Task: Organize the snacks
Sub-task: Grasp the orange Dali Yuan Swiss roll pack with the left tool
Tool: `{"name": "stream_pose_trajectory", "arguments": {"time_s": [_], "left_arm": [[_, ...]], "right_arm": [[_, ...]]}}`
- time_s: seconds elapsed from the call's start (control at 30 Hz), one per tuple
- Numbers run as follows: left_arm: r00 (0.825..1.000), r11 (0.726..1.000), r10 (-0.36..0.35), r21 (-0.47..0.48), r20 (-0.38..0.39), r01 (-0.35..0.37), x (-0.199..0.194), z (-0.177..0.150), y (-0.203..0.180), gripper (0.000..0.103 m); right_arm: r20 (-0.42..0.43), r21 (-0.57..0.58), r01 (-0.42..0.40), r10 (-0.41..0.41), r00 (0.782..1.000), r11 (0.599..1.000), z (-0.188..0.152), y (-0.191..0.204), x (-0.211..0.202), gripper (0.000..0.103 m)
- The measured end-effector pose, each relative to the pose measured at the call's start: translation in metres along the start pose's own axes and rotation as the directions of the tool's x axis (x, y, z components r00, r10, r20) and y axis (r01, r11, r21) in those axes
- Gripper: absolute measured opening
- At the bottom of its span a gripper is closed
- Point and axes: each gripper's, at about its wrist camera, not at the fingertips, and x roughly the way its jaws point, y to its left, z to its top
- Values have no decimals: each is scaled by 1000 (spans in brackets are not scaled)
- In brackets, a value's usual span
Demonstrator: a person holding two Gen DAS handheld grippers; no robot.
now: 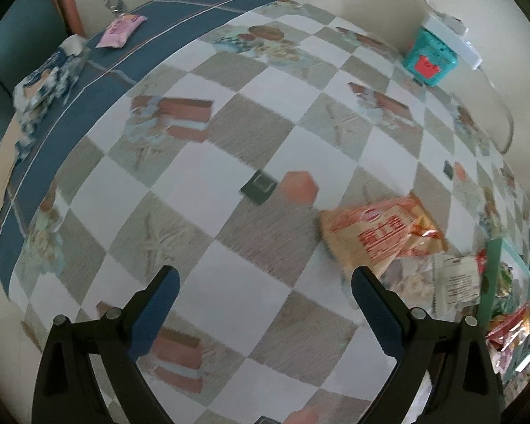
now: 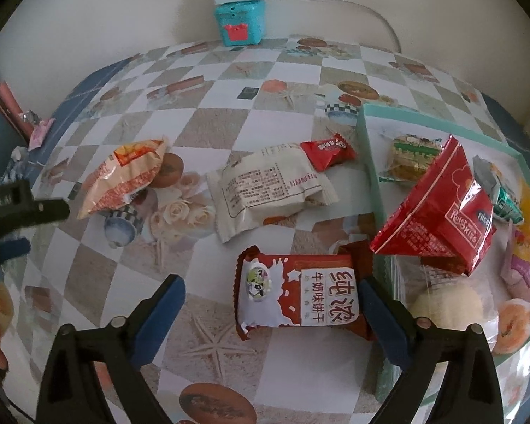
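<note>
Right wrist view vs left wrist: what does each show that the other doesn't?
Only the right wrist view: the red-and-white biscuit pack between the open right hand-held gripper fingers, the small red candy, and the big red Rural Kids bag leaning on the teal tray.

Only the left wrist view: the open left hand-held gripper over bare tablecloth, and the tablecloth's dark blue border.

Both: the orange snack bag, the white wrapped pack, the teal box by the wall, the pink packet.

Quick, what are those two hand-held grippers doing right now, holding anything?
Left hand-held gripper: open, holding nothing, above the tablecloth.
Right hand-held gripper: open, empty, the red milk biscuit pack between its fingers.
</note>
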Motion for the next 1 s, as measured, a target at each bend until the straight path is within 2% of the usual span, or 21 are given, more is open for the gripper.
{"name": "stream_pose_trajectory", "arguments": {"time_s": [0.13,0.23,0.37,0.5,0.57,0.63,0.73,0.77,0.83,0.9,1.0], "left_arm": [[999,997,-30,70,28,28,-5,18,-15,98],[996,976,-57,212,68,42,-9,26,-38,98],[998,926,-52,375,39,34,7,35,-64,98],[999,857,13,514,37,-30,21,35,-89,98],[998,821,44,568,52,-66,22,29,-102,98],[998,800,43,597,50,-64,25,27,-112,98],[1000,810,25,585,15,-29,30,28,-117,97],[1000,816,23,578,5,-22,32,27,-118,93],[1000,823,27,568,-12,-15,36,24,-119,84],[999,831,33,556,-29,-12,40,20,-119,66],[998,853,47,522,-37,-21,43,15,-117,52]], "right_arm": [[5,14,-1,1,1000,1000,1,-3,0,89],[7,18,-5,4,1000,1000,1,-5,0,87],[6,31,-9,9,1000,999,1,-8,-2,82],[8,45,-11,11,1000,999,2,-12,-3,75],[10,51,-15,14,1000,999,2,-14,-4,72],[10,56,-19,18,1000,998,2,-15,-5,71],[7,65,-31,31,999,997,1,-16,-6,70],[7,67,-38,37,999,997,1,-17,-6,70],[4,73,-51,51,999,996,1,-17,-8,70],[2,83,-67,67,998,994,0,-19,-10,70],[-1,98,-84,84,996,992,-1,-21,-12,70]]}}
